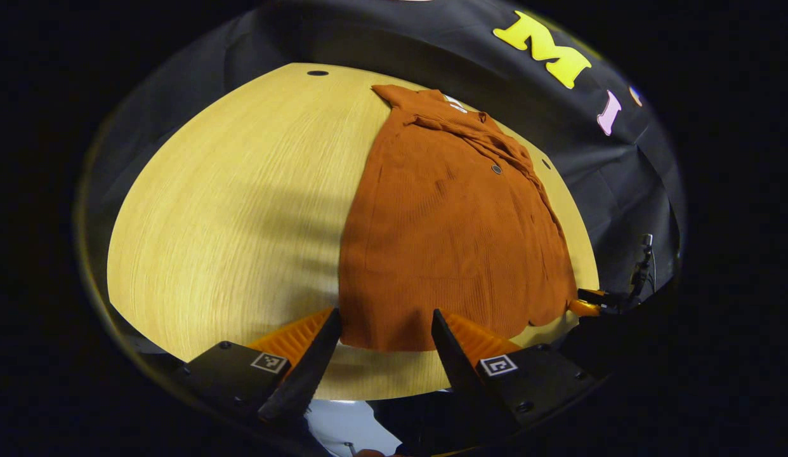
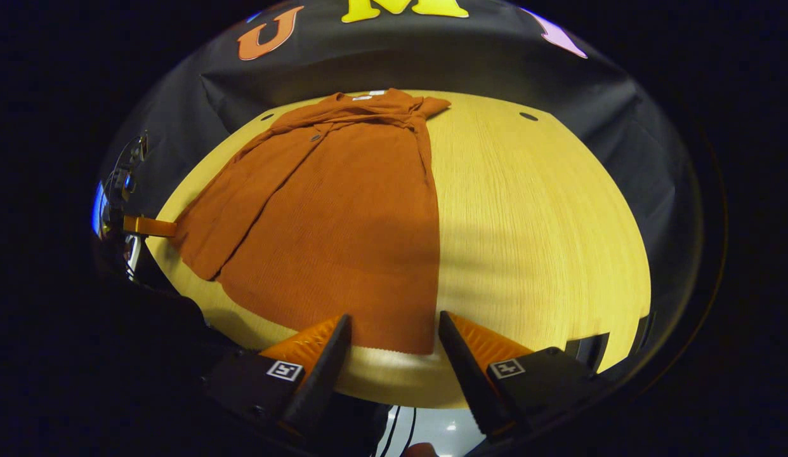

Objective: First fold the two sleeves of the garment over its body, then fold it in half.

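In the left gripper view, the table (image 1: 229,209) spreads out as a wide bare stretch of wood to the left of the garment (image 1: 451,235), from the near edge back to the far edge, where one dark hole (image 1: 317,73) sits in the top. You have one garment, lying flat and narrow: both sleeves are already folded over its body, collar toward the far edge, hem along the near edge. Your left gripper (image 1: 384,339) hovers at that near edge with its fingers spread apart, straddling the hem's left corner and holding nothing. At the far right of this view, off the hem's other corner, you can see part of the second gripper (image 1: 587,304); only a narrow strip of table is left beyond the garment on that side.

In the right gripper view, the garment (image 2: 330,216) lies on the left half of the table (image 2: 540,235), its left edge close to the table's left edge. Your right gripper (image 2: 394,339) sits at the near edge with its fingers apart, framing the hem's right corner, nothing between them. To the right, bare wood runs to the table's right edge, with one hole (image 2: 528,116) near the far edge there.
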The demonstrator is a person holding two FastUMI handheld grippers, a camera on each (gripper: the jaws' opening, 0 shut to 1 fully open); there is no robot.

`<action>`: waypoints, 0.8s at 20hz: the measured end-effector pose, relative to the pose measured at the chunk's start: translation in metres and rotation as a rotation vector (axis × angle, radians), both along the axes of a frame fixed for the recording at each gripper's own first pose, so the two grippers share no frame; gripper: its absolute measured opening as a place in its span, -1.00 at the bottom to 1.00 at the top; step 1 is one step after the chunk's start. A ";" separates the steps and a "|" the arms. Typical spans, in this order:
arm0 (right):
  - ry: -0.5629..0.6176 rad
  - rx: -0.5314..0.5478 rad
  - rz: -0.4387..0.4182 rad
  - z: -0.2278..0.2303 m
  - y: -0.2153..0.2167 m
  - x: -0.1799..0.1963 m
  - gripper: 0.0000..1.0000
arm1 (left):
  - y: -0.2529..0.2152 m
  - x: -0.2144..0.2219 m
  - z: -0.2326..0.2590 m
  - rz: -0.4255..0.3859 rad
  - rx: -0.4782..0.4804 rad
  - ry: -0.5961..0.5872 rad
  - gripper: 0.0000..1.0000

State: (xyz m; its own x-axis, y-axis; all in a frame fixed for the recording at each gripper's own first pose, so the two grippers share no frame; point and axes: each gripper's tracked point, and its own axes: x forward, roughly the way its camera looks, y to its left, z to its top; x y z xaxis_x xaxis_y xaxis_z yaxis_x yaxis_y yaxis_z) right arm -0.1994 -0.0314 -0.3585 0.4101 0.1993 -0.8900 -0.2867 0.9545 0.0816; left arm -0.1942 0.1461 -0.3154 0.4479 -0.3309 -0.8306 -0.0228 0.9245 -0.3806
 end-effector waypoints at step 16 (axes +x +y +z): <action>0.031 0.113 -0.137 0.009 0.014 0.038 -0.94 | -0.035 0.023 -0.009 -0.085 0.026 0.005 -0.87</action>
State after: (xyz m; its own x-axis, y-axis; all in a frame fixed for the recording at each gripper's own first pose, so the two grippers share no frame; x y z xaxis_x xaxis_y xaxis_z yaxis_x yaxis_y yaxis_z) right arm -0.1612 -0.0173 -0.3497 0.4126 0.2428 -0.8779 -0.1504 0.9687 0.1972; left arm -0.1716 0.1108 -0.3246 0.4148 -0.3462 -0.8415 0.0547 0.9326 -0.3567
